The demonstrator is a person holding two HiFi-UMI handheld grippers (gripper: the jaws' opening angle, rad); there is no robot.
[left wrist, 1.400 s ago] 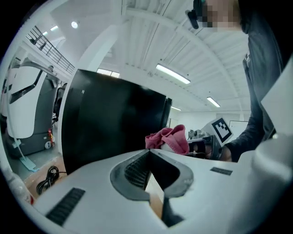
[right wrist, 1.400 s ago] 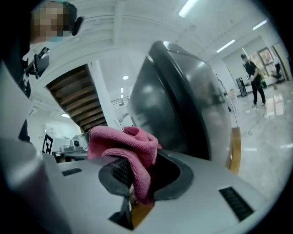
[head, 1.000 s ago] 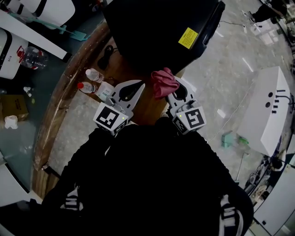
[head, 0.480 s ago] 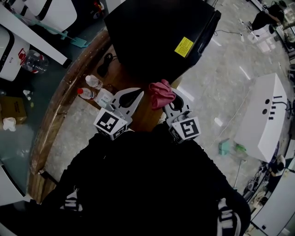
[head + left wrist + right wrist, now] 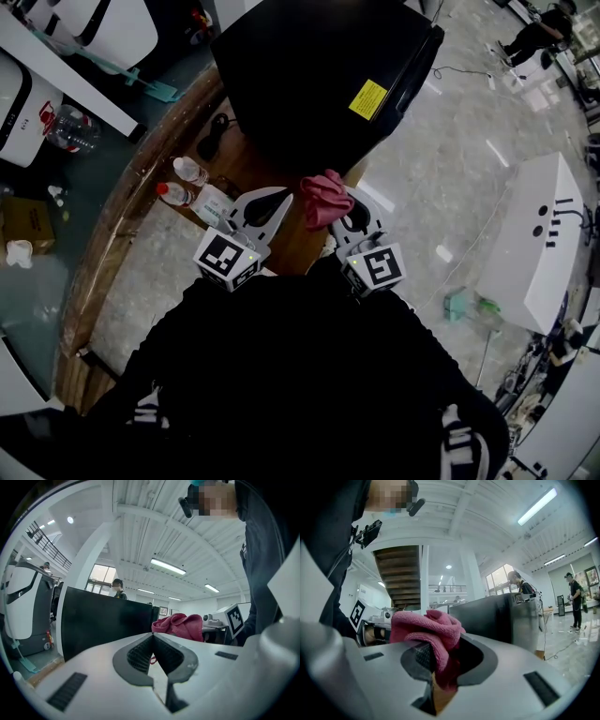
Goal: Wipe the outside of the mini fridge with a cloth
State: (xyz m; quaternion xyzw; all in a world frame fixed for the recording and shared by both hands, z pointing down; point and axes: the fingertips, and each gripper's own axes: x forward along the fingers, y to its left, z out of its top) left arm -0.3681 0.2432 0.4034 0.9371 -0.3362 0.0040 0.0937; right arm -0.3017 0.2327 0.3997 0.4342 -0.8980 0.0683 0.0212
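The black mini fridge [image 5: 323, 75] stands on the round wooden table [image 5: 141, 187], with a yellow label [image 5: 368, 98] on its top right. My right gripper [image 5: 339, 208] is shut on a pink cloth [image 5: 325, 199], bunched just below the fridge's near side. In the right gripper view the pink cloth [image 5: 426, 630] bulges out of the jaws, the fridge [image 5: 497, 616] behind it. My left gripper [image 5: 261, 206] is shut and holds nothing, beside the cloth. The left gripper view shows the fridge's dark side [image 5: 105, 620] and the cloth [image 5: 180, 625] to the right.
Two small bottles [image 5: 183, 183] and a white packet [image 5: 214, 199] lie on the table left of my left gripper. A black cable [image 5: 211, 141] rests near the fridge's left side. A white machine [image 5: 534, 244] stands on the floor to the right.
Both grippers and the cloth have shifted slightly nearer me and a little left in the head view. The grip on the cloth is unchanged.
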